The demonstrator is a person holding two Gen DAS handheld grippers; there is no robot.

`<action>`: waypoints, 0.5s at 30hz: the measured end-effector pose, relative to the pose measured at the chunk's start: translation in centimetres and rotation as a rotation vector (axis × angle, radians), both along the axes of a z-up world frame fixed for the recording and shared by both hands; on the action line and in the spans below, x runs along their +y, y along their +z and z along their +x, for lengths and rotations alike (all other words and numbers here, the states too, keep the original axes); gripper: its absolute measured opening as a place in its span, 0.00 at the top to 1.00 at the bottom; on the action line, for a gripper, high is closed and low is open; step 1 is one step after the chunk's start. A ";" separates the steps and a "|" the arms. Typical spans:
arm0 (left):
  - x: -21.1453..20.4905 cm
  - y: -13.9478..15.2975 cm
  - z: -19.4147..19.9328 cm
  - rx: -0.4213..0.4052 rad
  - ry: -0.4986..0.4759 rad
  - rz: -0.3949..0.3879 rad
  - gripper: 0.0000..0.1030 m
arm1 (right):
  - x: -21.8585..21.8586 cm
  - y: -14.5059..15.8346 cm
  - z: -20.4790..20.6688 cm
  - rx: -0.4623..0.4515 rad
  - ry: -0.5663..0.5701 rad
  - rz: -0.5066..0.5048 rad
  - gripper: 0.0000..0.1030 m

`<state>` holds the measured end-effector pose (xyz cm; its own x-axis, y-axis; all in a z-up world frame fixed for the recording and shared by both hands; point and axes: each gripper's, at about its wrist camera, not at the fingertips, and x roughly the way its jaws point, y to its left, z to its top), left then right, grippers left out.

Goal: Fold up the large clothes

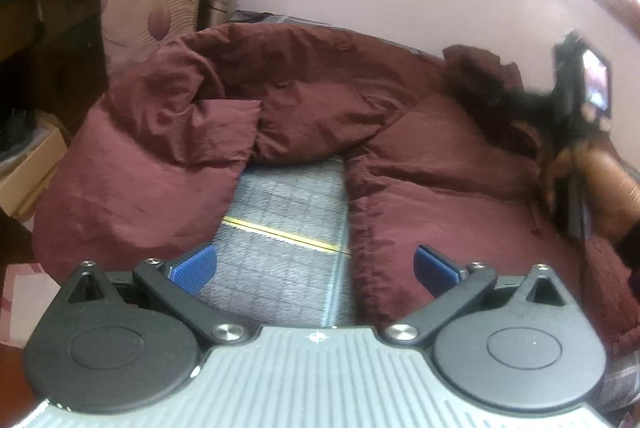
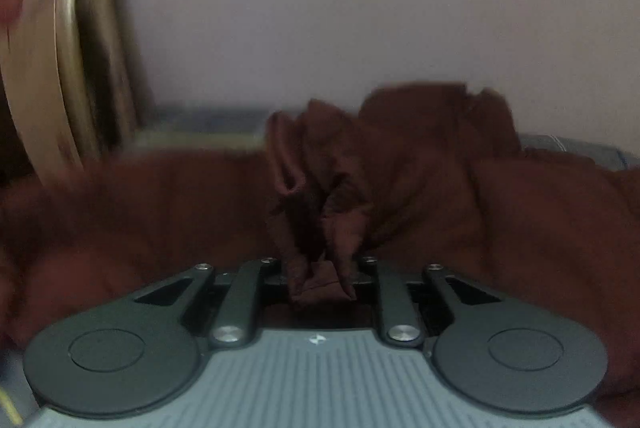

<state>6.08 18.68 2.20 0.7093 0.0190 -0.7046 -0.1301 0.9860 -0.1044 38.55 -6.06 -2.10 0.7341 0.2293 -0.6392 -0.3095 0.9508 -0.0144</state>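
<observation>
Right wrist view | right hand-held gripper (image 2: 320,280) pinching maroon garment (image 2: 400,167) | left hand-held gripper (image 1: 316,264) wide open, empty

The maroon garment (image 1: 304,99) lies rumpled and puffy across the grey checked bedcover (image 1: 284,211), split into two lobes with a bare strip between. On the right-wrist view, a bunched fold of it (image 2: 320,228) stands up, blurred.

Maroon garment (image 2: 320,211) bunched between right tongs (image 2: 320,274)
</observation>
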 end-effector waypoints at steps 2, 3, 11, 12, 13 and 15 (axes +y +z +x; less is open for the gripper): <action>0.8 -0.4 -0.4 -0.021 0.021 -0.006 0.00 | 1.3 -0.4 -1.2 -0.054 0.016 -0.114 0.47; 1.2 -0.5 -0.7 -0.029 0.032 -0.004 0.00 | 1.8 -0.3 -1.8 -0.075 0.028 -0.163 0.37; 4.9 -3.3 -5.4 -0.160 0.123 0.027 0.00 | 6.0 5.1 -10.0 -0.355 0.181 -0.126 0.14; 5.5 -4.0 -6.0 -0.172 0.127 0.000 0.00 | 6.1 6.0 -11.2 -0.337 0.229 -0.063 0.14; 6.1 -4.8 -6.5 -0.175 0.134 -0.037 0.00 | 6.2 6.6 -12.3 -0.312 0.284 -0.001 0.14; 7.4 -6.2 -7.4 -0.173 0.153 -0.151 0.01 | 6.5 7.1 -14.6 -0.277 0.371 0.072 0.14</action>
